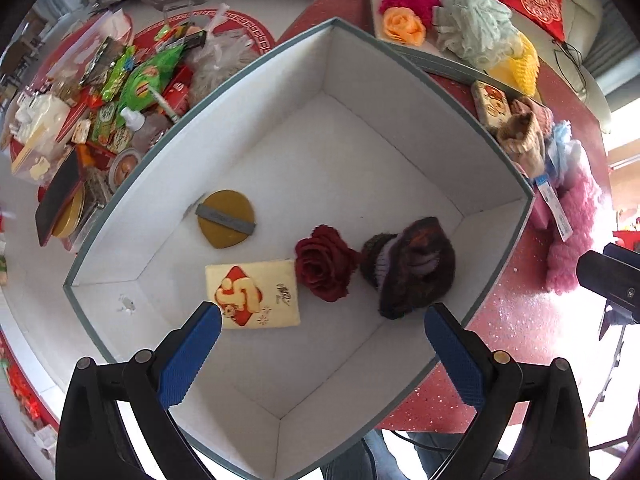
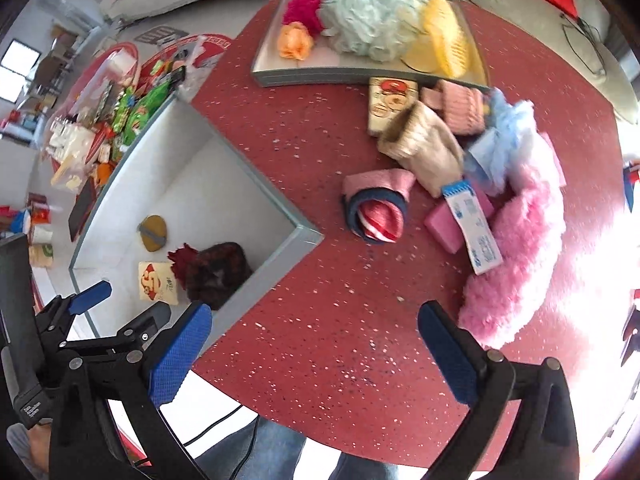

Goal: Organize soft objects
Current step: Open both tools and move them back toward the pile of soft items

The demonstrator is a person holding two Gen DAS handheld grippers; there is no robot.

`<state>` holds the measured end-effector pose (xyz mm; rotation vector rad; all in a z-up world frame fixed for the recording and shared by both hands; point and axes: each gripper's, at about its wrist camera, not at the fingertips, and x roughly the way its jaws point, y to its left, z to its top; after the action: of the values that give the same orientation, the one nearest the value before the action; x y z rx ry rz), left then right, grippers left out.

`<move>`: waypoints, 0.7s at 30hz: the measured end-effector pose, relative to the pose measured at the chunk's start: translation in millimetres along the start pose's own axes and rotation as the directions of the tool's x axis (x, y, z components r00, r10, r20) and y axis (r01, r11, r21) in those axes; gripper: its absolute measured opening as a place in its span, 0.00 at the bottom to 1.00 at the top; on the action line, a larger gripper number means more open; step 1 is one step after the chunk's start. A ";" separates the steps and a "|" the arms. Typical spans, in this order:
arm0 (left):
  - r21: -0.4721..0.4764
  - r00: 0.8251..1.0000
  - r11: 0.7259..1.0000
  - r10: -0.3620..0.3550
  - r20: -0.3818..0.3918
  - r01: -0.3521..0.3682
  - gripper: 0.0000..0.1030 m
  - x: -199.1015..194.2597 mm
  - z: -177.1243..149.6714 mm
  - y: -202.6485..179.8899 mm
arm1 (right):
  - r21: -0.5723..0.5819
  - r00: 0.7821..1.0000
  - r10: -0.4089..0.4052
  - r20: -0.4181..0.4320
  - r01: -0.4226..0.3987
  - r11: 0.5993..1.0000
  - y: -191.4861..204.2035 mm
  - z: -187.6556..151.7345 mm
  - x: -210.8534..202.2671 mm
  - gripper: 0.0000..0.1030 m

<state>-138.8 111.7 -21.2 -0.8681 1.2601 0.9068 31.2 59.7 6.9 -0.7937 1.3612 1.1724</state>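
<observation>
Soft objects already in the white box (image 1: 400, 92), a red rose (image 1: 325, 263) beside a dark knit hat (image 1: 412, 266); both hand-held grippers (image 1: 322, 322) (image 2: 316, 320) gape empty, so next approach the pink-and-navy roll (image 2: 376, 210) on the bench (image 2: 328, 320) squarely, closing gently.

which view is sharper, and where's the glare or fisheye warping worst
Left wrist view: sharp, the dark red rose crisp, though the fisheye bows the white box rim. Right wrist view: smeared by motion blur, the beige sock soft; daylight glare washes out the right edge beside the pink fluffy item.
</observation>
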 end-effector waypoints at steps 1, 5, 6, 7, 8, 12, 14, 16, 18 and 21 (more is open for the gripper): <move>0.025 1.000 1.000 -0.001 0.002 0.001 0.99 -1.7 2.3 -9.0 | 0.034 1.000 -0.002 0.002 0.002 0.999 -11.5 -3.2 -1.3 1.00; 0.114 1.000 0.993 -0.010 0.017 0.008 0.99 -10.4 9.4 -47.2 | 0.159 1.000 -0.003 0.008 0.001 0.987 -54.7 -20.2 -5.3 1.00; 0.137 1.000 0.990 -0.014 0.021 0.011 0.99 -12.8 11.0 -56.8 | 0.184 1.000 -0.001 0.010 -0.001 0.983 -65.1 -24.7 -6.3 1.00; 0.158 1.000 0.987 -0.016 0.025 0.012 0.99 -15.1 13.0 -66.1 | 0.209 1.000 0.000 0.013 -0.003 0.978 -74.5 -29.4 -7.1 1.00; 0.177 0.999 0.984 -0.018 0.030 0.013 0.99 -17.8 14.5 -75.2 | 0.229 1.000 0.001 0.016 -0.005 0.973 -84.5 -33.6 -7.3 1.00; 0.237 0.998 0.971 -0.045 0.051 0.031 0.99 -28.7 22.3 -109.2 | 0.305 1.000 -0.001 0.024 -0.006 0.952 -112.0 -46.3 -8.6 1.00; 0.262 0.997 0.964 -0.060 0.056 0.043 0.99 -32.5 25.8 -124.9 | 0.342 1.000 0.002 0.029 -0.011 0.940 -127.6 -52.8 -9.6 1.00; 0.283 0.996 0.958 -0.070 0.052 0.052 0.99 -34.3 30.8 -141.6 | 0.368 0.999 0.002 0.034 -0.015 0.930 -139.1 -57.9 -9.9 1.00; 0.306 0.996 0.951 -0.074 0.054 0.054 0.99 -35.7 34.9 -158.0 | 0.395 0.999 0.001 0.039 -0.016 0.918 -153.0 -64.0 -10.8 1.00; 0.343 0.995 0.938 -0.076 0.058 0.051 0.99 -33.4 41.7 -180.9 | 0.443 0.999 -0.001 0.049 -0.021 0.896 -174.2 -73.3 -11.8 1.00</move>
<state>40.5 74.8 24.1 -0.5925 1.2734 0.6357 174.1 -60.5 -24.3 -0.4260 1.5181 0.8320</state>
